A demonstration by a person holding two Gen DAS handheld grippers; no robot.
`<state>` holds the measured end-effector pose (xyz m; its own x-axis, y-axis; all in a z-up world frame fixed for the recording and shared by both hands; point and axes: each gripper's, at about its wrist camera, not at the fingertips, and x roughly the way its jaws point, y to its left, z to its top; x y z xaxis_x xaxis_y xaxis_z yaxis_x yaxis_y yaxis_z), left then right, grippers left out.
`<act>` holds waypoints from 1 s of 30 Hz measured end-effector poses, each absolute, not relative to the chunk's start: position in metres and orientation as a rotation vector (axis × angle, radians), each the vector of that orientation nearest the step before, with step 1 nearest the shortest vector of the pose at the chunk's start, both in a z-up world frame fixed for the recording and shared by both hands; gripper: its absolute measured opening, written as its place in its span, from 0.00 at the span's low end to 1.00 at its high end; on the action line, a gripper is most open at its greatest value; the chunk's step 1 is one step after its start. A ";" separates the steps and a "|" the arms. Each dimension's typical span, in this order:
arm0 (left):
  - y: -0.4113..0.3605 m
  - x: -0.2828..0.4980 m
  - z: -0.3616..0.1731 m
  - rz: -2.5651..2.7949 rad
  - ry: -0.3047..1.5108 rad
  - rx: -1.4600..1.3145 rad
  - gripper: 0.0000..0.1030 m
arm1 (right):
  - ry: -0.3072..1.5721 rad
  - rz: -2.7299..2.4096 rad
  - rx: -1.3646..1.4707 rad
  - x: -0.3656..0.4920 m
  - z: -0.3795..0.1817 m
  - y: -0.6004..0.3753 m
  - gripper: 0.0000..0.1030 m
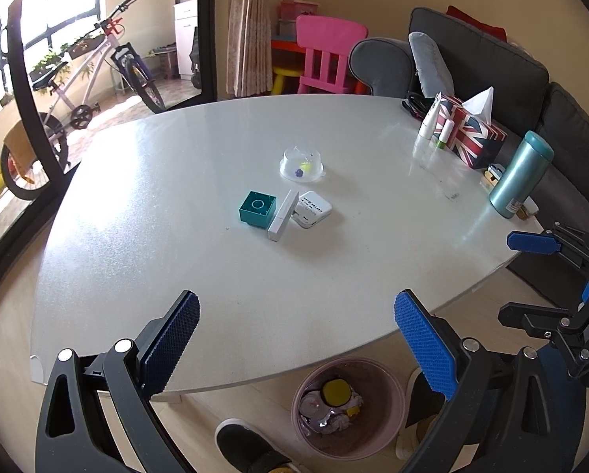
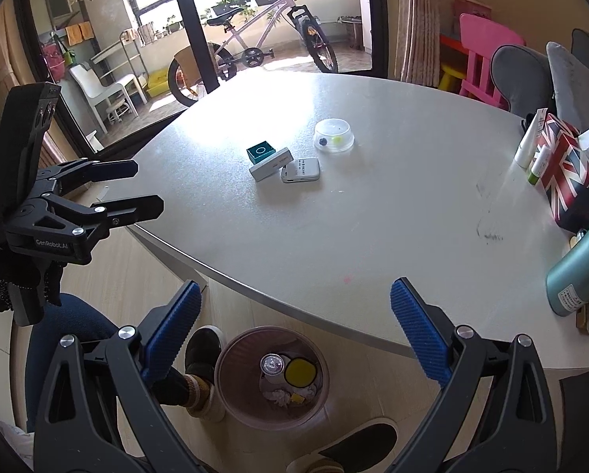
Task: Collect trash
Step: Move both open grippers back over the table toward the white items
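Looking L to R from my left gripper (image 1: 296,341): blue ribbed pads spread wide, nothing between them, hovering over the near edge of the pale speckled table (image 1: 168,213). Mid-table sits a small teal box (image 1: 257,207), square w/ a ring printed on top, touching a slim white rectangular box (image 1: 282,215) that leans on a flat white rounded device (image 1: 314,209); behind them a clear plastic dome-shaped cup (image 1: 301,162) w/ yellow and purple bits inside. Further right: white tubes, a Union Jack tissue box (image 1: 474,134), a tall teal metallic bottle (image 1: 519,175). Under the table edge is the pink round bin (image 1: 349,408), translucent, holding crumpled wrappers and a yellow lid. My right gripper (image 1: 531,276) shows at the far right of this view, black links, fingers apart. Right wrist view gives what the left doesn't: my gloved hand (image 2: 2,287) gripping the left tool's handle, and a silvery round item in the bin (image 2: 273,378) beside the yellow lid. There the right gripper (image 2: 294,335) is also wide open, empty, above the bin.
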<state>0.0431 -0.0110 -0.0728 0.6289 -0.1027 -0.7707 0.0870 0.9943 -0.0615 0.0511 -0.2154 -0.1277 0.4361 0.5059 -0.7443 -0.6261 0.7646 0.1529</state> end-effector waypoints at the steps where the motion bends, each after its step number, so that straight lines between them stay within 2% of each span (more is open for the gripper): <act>1: -0.011 0.047 -0.074 -0.109 0.885 -0.017 0.93 | 0.872 0.706 -0.151 0.053 -0.129 -0.216 0.92; 30: -0.006 0.146 -0.130 -0.141 0.981 0.027 0.91 | 0.920 0.675 -0.124 0.079 -0.155 -0.226 0.92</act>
<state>0.1465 -0.0061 -0.1300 0.5481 -0.1071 -0.8295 0.1316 0.9905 -0.0410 0.0795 -0.2262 -0.1548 0.4177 0.4849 -0.7684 -0.5873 0.7894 0.1789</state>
